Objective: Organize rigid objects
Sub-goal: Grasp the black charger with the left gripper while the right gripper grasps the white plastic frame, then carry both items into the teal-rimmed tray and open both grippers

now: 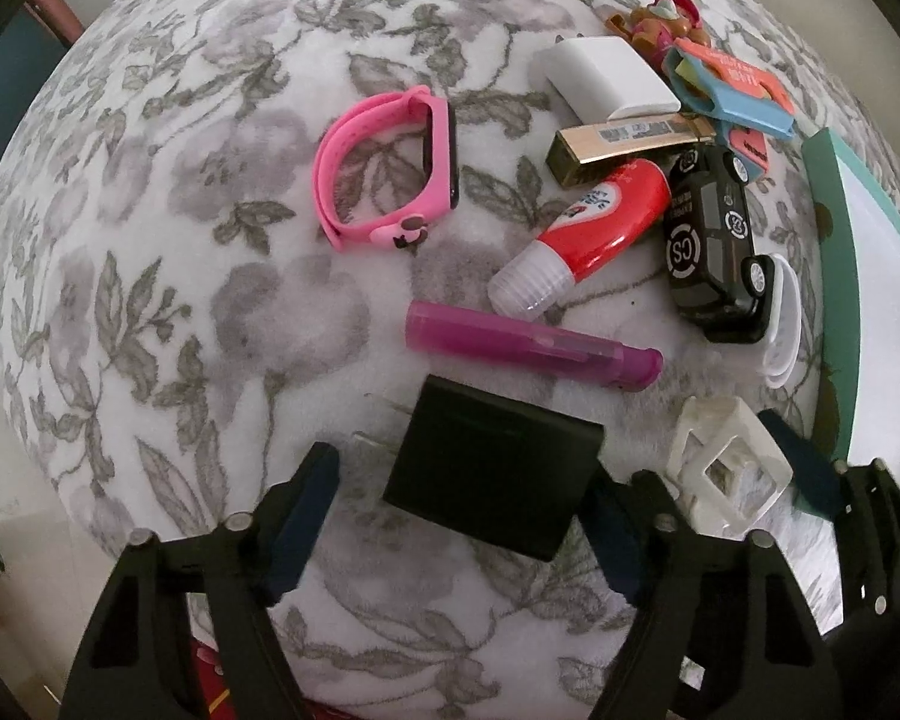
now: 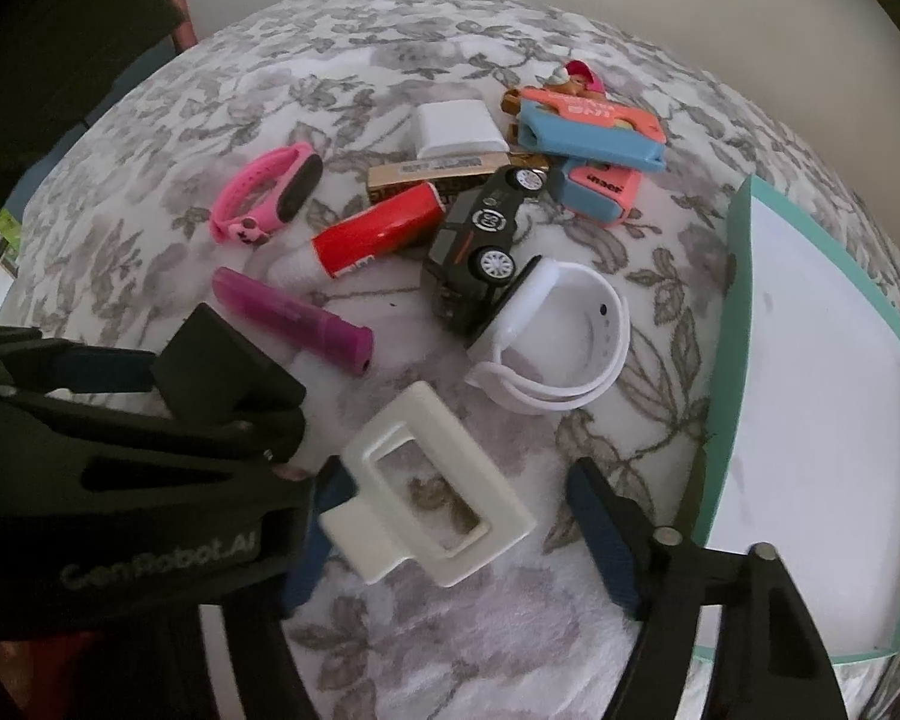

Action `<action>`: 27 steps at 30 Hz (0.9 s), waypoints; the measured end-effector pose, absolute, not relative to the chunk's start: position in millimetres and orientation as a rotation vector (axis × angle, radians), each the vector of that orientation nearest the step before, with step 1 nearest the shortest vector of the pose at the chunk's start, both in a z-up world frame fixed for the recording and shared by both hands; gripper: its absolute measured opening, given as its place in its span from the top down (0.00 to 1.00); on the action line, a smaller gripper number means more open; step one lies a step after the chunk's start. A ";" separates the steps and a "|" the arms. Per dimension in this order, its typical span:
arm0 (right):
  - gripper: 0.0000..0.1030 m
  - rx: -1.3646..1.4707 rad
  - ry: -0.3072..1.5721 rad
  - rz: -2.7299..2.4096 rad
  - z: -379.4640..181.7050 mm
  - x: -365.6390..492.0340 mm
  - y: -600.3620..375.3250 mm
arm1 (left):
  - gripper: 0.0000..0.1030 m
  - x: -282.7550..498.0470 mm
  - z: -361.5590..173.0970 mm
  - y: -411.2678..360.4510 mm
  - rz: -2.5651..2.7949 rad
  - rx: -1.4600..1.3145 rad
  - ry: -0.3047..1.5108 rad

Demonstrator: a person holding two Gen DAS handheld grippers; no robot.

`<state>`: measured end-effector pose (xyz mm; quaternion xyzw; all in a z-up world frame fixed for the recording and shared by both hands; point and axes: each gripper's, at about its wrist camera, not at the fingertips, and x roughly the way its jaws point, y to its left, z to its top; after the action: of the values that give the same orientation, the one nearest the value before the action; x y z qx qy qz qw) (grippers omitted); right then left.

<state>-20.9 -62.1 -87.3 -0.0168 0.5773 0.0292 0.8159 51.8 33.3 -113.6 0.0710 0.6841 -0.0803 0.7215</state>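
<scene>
Two wristbands lie on the flowered cloth: one pink wristband (image 1: pixel 390 165) and one white wristband (image 2: pixel 555 339). There are two plug adapters, one black adapter (image 1: pixel 492 474) and one white adapter (image 1: pixel 606 78). One purple tube (image 1: pixel 531 351), one red tube (image 1: pixel 594 228), one toy car (image 1: pixel 714 240), one white hair clip (image 2: pixel 432 489), one gold box (image 1: pixel 624 141) and one small doll (image 1: pixel 666 18) are there. Two blue-and-coral clips show: the larger clip (image 2: pixel 594 126) and the smaller clip (image 2: pixel 600 189). One teal-edged tray (image 2: pixel 744 360) sits alongside.
</scene>
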 end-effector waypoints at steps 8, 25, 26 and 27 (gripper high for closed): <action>0.42 -0.008 1.227 0.089 -81.1 -25.9 -60.5 | 0.44 53.0 -102.3 42.2 -0.168 0.146 1.491; 0.42 0.198 1.091 0.002 -43.5 -34.5 -102.3 | 0.44 39.5 -17.8 57.3 -0.218 0.045 1.182; 0.42 0.214 1.065 -0.021 -37.6 -35.9 -108.7 | 0.44 38.3 -15.1 53.8 -0.231 0.037 1.180; 0.42 0.219 1.047 -0.044 -33.3 -36.6 -113.5 | 0.44 37.8 -13.3 49.8 -0.242 0.036 1.182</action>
<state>-36.6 -113.5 -33.3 0.1042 0.4988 -0.0212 0.8601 37.8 49.8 -13.3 0.0169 0.5556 -0.1140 0.8235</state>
